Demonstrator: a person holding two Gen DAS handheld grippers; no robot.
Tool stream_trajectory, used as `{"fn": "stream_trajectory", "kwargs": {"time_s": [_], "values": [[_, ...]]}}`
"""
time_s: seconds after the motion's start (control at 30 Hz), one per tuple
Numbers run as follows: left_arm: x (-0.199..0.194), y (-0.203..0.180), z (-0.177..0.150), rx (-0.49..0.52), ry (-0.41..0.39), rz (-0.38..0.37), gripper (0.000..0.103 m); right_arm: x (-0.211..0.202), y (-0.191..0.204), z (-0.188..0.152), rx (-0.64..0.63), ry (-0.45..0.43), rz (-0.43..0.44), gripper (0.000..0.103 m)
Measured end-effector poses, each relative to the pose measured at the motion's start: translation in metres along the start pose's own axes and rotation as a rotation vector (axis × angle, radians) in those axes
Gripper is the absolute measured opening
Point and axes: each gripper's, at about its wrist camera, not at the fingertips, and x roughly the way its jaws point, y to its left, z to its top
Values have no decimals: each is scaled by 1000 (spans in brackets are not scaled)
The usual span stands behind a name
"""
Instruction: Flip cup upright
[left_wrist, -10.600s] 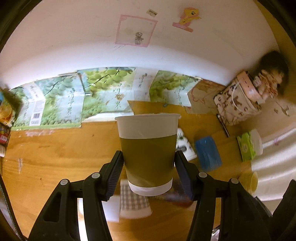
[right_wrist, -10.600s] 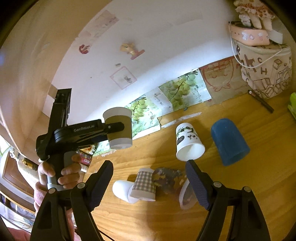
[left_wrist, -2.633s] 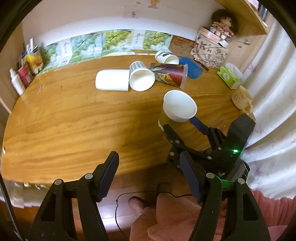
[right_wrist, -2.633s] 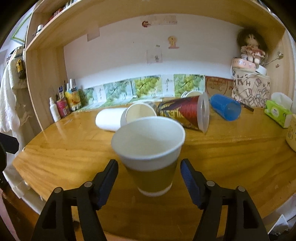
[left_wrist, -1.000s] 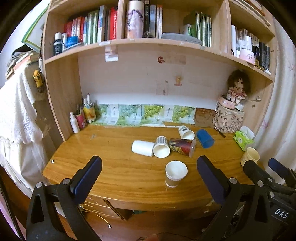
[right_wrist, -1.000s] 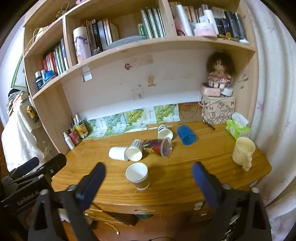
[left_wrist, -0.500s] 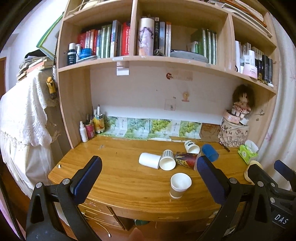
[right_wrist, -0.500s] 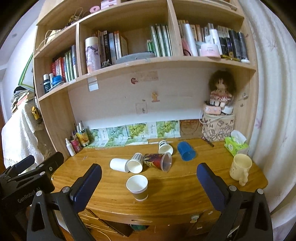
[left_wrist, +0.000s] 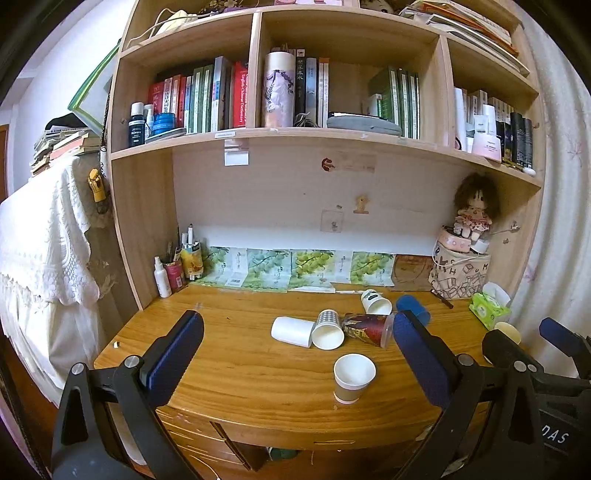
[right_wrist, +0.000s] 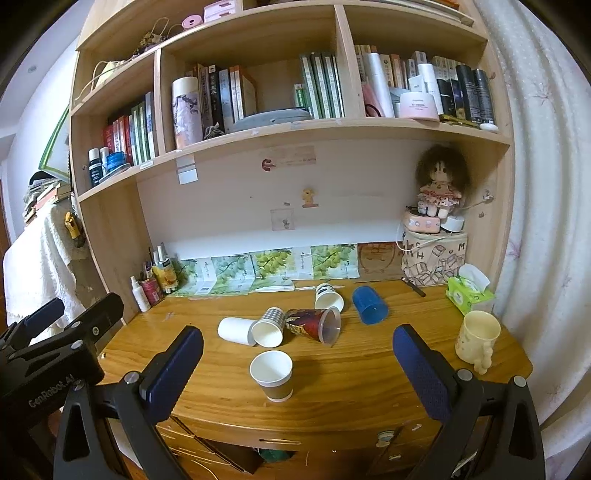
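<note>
- I see the olive-brown paper cup with a white rim and white base (left_wrist: 354, 376) (right_wrist: 271, 373) standing upright, mouth up, on the wooden desk (left_wrist: 229, 365) (right_wrist: 354, 373), near the desk's front edge.
- My left tongs (left_wrist: 295, 354) are spread wide and hold nothing; that cup shows between their blue-padded fingers (left_wrist: 176, 352), well apart from both.
- My right tongs (right_wrist: 297, 369) are likewise spread wide and empty, with the cup between their fingers (right_wrist: 421, 373) and touching neither.
- Both tongs hang in front of the desk's front edge, clear of the desk.
- Behind the upright cup a row of cups lies on its side: a plain white paper cup (left_wrist: 291, 331) (right_wrist: 236, 330), a checked paper cup (left_wrist: 328, 329) (right_wrist: 271, 326) touching it, and a clear plastic cup with a red and dark print (left_wrist: 367, 326) (right_wrist: 314, 325) just beside the checked one.
- Farther back from the upright cup lie a white paper cup with a dark pattern (left_wrist: 376, 301) (right_wrist: 328, 295) and a blue plastic tumbler (left_wrist: 413, 308) (right_wrist: 369, 304), both on their sides.
- Right of the upright cup, at the desk's right end, a cream mug (right_wrist: 478, 339) stands upright, with a green tissue pack (left_wrist: 489, 306) (right_wrist: 468, 290) behind it.
- In the right wrist view the left rig's black body (right_wrist: 51, 365) shows left of the upright cup.
</note>
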Motion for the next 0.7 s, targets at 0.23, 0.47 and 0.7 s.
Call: {"fn": "stream_trajectory", "kwargs": {"time_s": [0.23, 0.47, 0.7], "values": [[2, -2, 0, -8, 6, -14, 103, 1, 1, 1, -4, 1, -3, 103], [5, -2, 0, -12, -1, -14, 103, 4, 0, 2, -12, 8, 3, 103], [8, -3, 0, -22, 3, -15, 103, 6, 1, 3, -11, 9, 5, 103]]}}
